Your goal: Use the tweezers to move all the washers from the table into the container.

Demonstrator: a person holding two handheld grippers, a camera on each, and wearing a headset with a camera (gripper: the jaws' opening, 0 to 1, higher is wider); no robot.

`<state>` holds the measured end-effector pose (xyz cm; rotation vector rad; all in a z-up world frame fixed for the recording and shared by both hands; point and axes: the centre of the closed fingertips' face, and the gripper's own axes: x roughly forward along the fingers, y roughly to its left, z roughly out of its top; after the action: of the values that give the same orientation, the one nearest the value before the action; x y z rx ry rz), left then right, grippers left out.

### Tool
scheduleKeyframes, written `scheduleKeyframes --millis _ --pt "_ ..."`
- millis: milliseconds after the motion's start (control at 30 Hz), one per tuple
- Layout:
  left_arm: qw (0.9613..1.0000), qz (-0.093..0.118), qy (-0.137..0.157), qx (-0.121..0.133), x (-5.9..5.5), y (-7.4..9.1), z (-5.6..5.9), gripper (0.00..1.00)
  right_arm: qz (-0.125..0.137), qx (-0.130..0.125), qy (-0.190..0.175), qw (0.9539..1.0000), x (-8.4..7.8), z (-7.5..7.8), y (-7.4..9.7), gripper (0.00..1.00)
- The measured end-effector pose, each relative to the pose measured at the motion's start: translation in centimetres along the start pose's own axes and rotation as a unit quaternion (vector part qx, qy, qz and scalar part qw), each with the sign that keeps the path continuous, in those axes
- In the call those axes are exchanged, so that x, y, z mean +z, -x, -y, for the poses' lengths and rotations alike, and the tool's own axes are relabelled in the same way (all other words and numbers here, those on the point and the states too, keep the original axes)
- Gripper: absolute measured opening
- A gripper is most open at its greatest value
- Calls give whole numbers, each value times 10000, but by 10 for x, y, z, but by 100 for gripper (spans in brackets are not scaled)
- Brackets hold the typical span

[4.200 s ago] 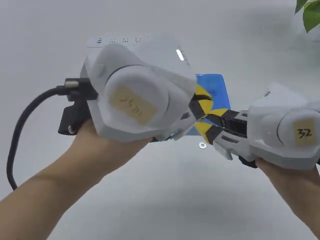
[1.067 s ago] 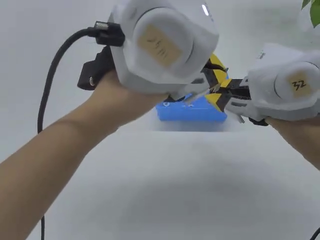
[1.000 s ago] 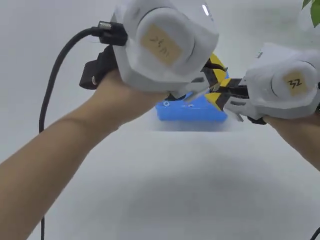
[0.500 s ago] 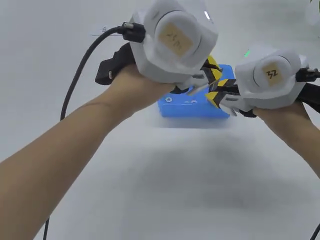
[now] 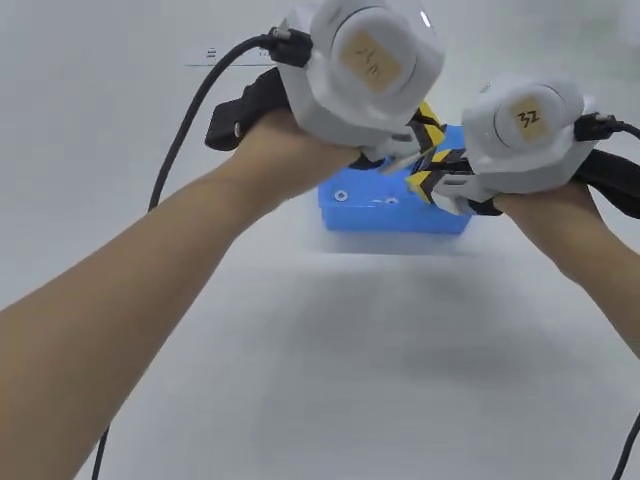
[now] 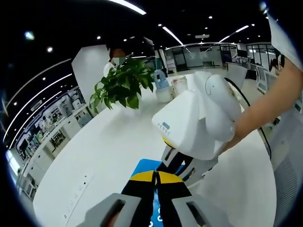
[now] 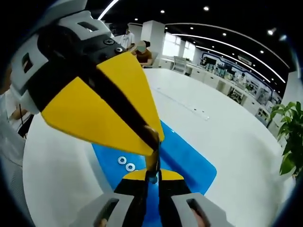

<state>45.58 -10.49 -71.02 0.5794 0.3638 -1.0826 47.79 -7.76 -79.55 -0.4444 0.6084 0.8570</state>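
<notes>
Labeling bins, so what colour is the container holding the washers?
Blue. The container shows best in the right gripper view, with two washers inside.

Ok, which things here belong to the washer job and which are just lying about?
Job:
- left gripper
- right gripper
- blue container
- two washers lying in it
- thin piece at the right gripper's jaw tips, probably the tweezers

Lying about:
- potted plant
- bottles beside it

Far-off plant (image 6: 120, 85) and jugs (image 6: 162, 90)
The leafy green plant stands with two pale jugs just right of it.
</notes>
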Motion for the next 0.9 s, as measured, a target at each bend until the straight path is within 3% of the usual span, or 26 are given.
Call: scheduleKeyframes --millis 100,300,500,567,733,833,900 --pt "10000 -77 -22 -25 -4 -1 2 0 -124 15 -50 9999 -5 1 -3 4" --pt "9999 -60 -117 -70 1 2 6 0 -39 42 -19 10000 -2 -1 6 5" --pt "9997 59 -218 -99 14 26 14 0 185 -70 233 9995 10 -5 28 7" --pt "9997 99 -185 -149 19 34 19 0 240 -4 393 9989 14 -11 37 8" --pt "9980 167 -418 -432 26 56 43 0 201 36 976 9950 17 -28 63 11" --pt "9966 182 -512 -626 27 62 55 0 190 109 1032 9944 14 -40 76 10" --pt "9950 163 -587 -789 25 65 66 0 2 201 1131 9934 5 -49 83 9"
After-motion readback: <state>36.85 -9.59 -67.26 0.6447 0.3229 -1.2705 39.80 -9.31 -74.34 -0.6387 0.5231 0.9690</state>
